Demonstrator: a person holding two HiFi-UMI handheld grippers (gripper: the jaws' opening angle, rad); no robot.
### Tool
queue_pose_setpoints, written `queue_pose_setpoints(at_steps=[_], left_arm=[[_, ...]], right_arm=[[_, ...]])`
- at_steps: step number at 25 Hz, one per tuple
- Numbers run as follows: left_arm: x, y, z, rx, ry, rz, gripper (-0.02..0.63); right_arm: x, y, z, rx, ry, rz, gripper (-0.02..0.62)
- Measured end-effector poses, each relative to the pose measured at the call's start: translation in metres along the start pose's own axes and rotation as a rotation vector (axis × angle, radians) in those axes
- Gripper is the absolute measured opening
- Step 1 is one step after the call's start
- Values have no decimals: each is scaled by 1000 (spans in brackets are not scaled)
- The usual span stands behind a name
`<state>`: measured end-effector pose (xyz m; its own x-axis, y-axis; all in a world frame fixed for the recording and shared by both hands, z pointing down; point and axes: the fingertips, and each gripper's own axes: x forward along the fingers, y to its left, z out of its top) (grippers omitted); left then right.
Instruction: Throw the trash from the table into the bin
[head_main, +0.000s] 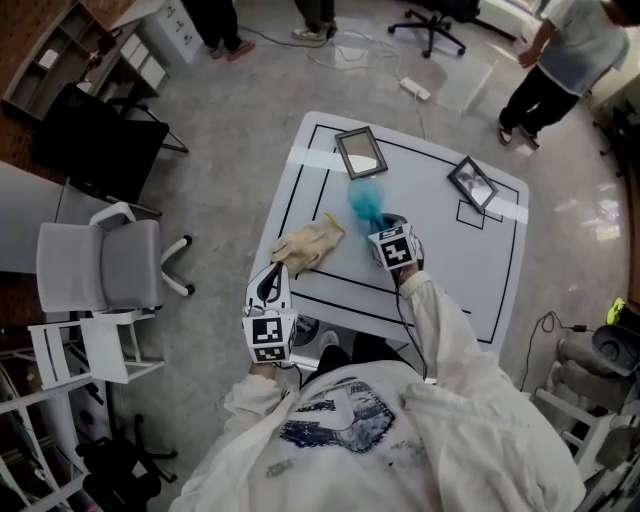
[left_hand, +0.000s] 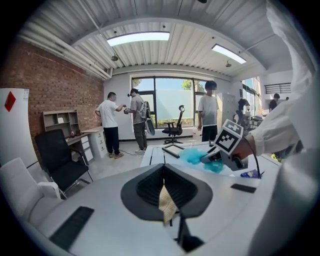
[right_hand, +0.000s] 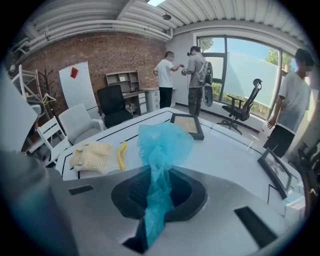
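A crumpled blue plastic bag hangs above the white table, and my right gripper is shut on it. In the right gripper view the blue bag rises out of the closed jaws of my right gripper. A cream knitted glove with a yellow cuff lies at the table's near left. My left gripper sits at the glove's near end. In the left gripper view my left gripper is shut on a strip of cream glove fabric. No bin is clearly in view.
Two dark picture frames lie on the far part of the table. A grey office chair stands left of it, and a dark round object is on the floor at the right. People stand beyond the table.
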<state>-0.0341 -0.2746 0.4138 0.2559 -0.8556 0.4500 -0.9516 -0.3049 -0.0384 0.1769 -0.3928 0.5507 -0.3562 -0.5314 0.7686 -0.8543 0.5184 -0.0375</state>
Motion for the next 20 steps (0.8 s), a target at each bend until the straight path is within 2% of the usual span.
queue_pose_setpoints(at_steps=[11, 20], left_arm=[[-14, -18, 21, 74, -102, -145, 8], [-38, -37, 28, 116, -170, -255, 8]], right_arm=[[-91, 8, -11, 93, -138, -142, 32], [-177, 33, -22, 148, -261, -250, 31]])
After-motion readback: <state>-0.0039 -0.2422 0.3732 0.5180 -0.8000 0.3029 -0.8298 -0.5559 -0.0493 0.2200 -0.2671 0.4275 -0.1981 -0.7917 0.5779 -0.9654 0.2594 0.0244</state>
